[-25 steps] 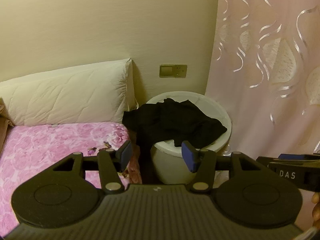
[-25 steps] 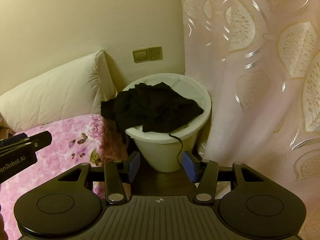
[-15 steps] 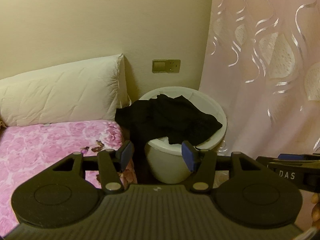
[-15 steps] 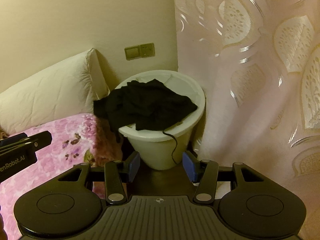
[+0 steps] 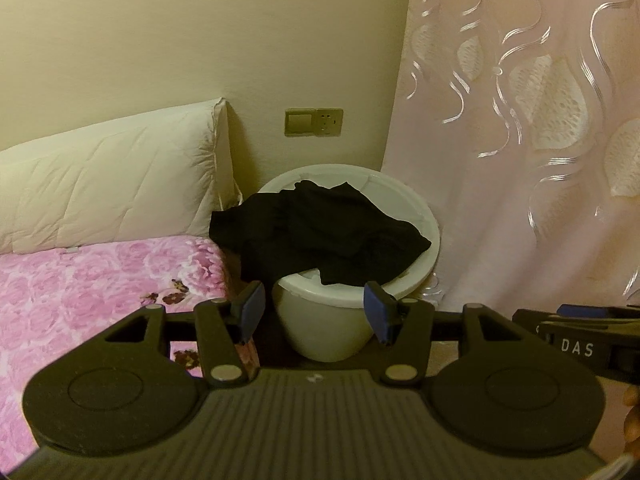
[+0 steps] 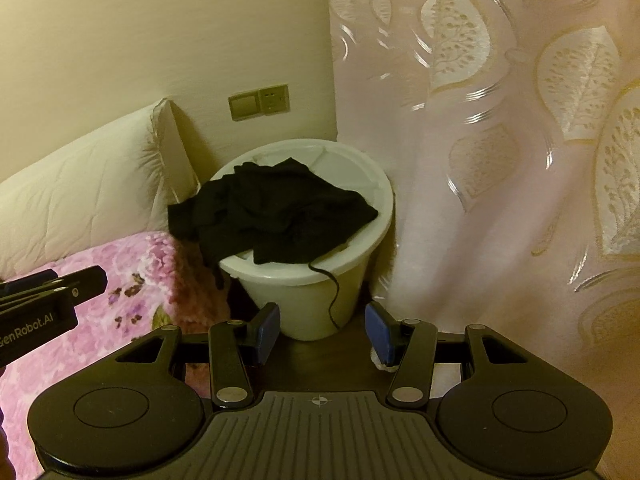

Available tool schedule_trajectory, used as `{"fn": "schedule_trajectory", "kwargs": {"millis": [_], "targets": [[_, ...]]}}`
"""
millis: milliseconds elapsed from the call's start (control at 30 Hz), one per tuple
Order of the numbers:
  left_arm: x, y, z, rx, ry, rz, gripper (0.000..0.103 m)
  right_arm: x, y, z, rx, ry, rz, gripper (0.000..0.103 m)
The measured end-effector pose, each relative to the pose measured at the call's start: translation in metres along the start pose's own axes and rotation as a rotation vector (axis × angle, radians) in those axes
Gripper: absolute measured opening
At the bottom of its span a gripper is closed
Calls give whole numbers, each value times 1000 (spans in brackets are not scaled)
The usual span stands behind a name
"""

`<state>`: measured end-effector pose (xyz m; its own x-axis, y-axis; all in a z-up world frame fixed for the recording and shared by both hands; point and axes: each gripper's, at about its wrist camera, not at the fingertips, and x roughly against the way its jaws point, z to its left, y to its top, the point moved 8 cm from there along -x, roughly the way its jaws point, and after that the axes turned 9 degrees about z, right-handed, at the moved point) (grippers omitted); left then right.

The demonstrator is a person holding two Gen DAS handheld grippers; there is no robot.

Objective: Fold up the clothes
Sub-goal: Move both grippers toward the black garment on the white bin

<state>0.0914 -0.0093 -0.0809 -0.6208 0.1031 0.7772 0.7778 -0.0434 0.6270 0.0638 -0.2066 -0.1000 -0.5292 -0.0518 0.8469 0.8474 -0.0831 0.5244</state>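
A black garment (image 5: 320, 232) lies heaped over a white bucket (image 5: 332, 328) beside the bed (image 5: 80, 280), at 12 o'clock beyond the left tongs (image 5: 314, 312) and right tongs (image 6: 322, 332), both spread wide, gripping nothing.

Dim yellowish light, possibly lamplit; edges warped.

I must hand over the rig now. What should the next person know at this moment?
Left gripper: open, empty, held short of the bucket.
Right gripper: open, empty, likewise apart from it.
Crumpled black cloth garment: lies over the round white plastic bucket, one part hanging toward the pink floral bedspread; a thin cord dangles over the rim.
Done: nothing folded.
Left: pick up the garment, probably lay it on the bed, fold it.
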Motion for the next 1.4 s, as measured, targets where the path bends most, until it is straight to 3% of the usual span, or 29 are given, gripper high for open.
{"fn": "schedule_trajectory", "kwargs": {"millis": [733,1400], "targets": [[-11,7,18,13,-37,41,53,-5,22,11,24,-42,35,51],[-24,3,59,98,-4,83,55,-16,34,42,89,-44,62,51]]}}
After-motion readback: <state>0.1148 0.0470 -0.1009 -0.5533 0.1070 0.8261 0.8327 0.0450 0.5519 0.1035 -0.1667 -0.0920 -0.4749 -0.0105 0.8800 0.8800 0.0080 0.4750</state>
